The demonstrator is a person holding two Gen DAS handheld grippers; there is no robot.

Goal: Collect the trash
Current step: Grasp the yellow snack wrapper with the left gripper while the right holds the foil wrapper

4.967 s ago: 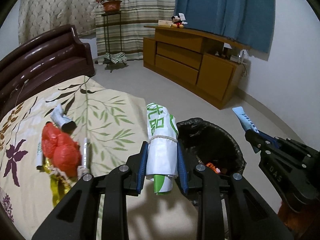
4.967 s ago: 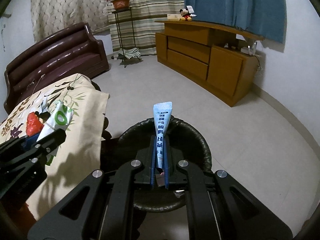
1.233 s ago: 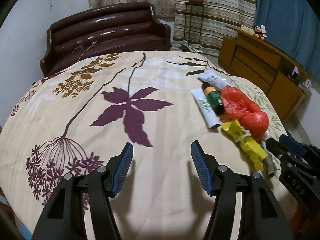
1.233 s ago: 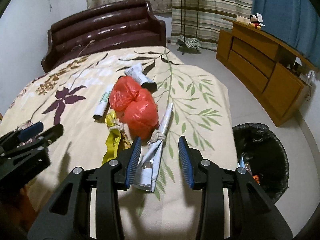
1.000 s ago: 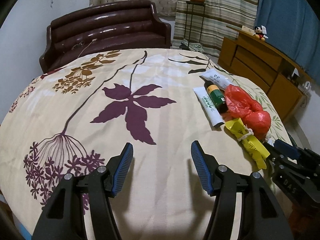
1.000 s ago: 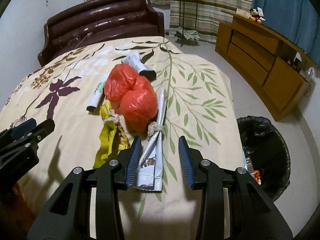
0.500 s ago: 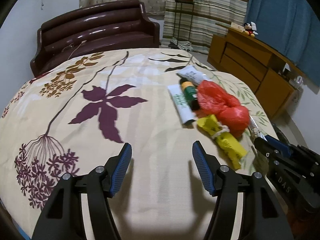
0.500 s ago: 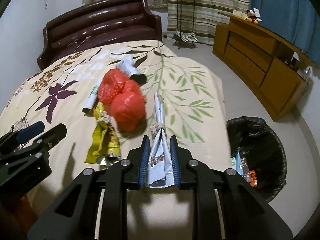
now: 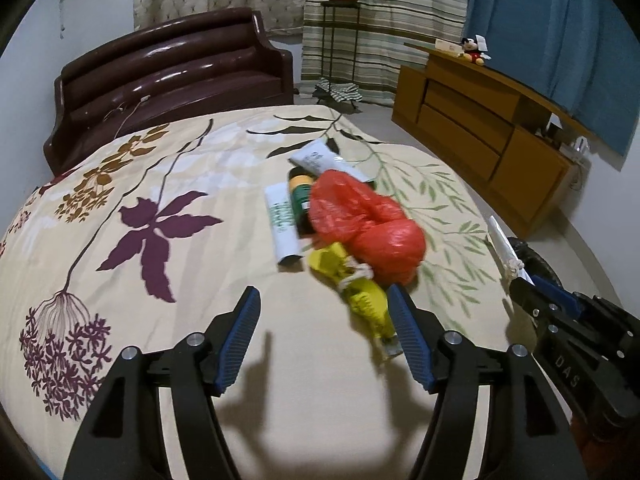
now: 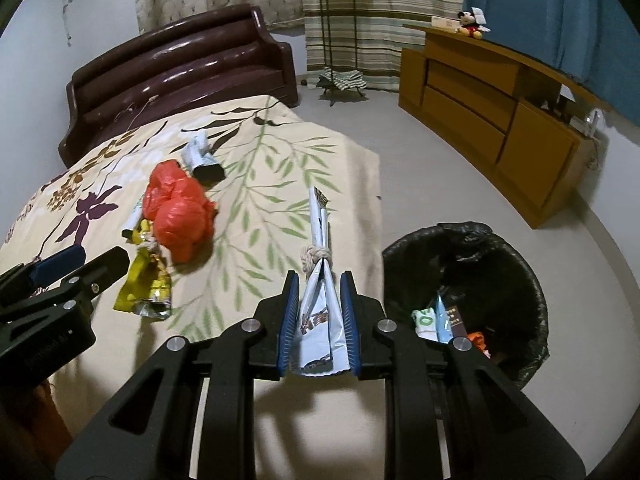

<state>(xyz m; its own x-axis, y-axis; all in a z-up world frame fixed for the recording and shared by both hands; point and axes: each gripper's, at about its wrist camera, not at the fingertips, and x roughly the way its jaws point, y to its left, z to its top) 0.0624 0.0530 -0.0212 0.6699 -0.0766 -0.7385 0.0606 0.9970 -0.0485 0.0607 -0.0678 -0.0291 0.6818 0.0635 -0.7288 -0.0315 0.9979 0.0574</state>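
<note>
My right gripper (image 10: pixel 319 308) is shut on a silver-white knotted wrapper (image 10: pixel 318 264), lifted off the floral bedspread (image 10: pixel 256 208). The black-lined trash bin (image 10: pixel 516 280) stands on the floor just right of it, with wrappers inside. My left gripper (image 9: pixel 324 328) hangs over the bedspread (image 9: pixel 168 184) with its jaws opening and nothing between them. A knotted yellow wrapper (image 9: pixel 360 292) lies beside its right finger. Behind that lie a red plastic bag (image 9: pixel 372 220), a white tube (image 9: pixel 282 224), a dark green bottle (image 9: pixel 300 200) and a white packet (image 9: pixel 320 158).
A dark brown headboard (image 9: pixel 172 76) closes the far end of the bed. A wooden dresser (image 10: pixel 492 120) runs along the right wall, with a plant stand (image 10: pixel 332 32) by the striped curtain. Grey floor (image 10: pixel 420 168) lies between bed, bin and dresser.
The right gripper closed on the silver-white wrapper and lifted it toward the bin side. The left gripper slid right across the bed toward the yellow wrapper and widened a little.
</note>
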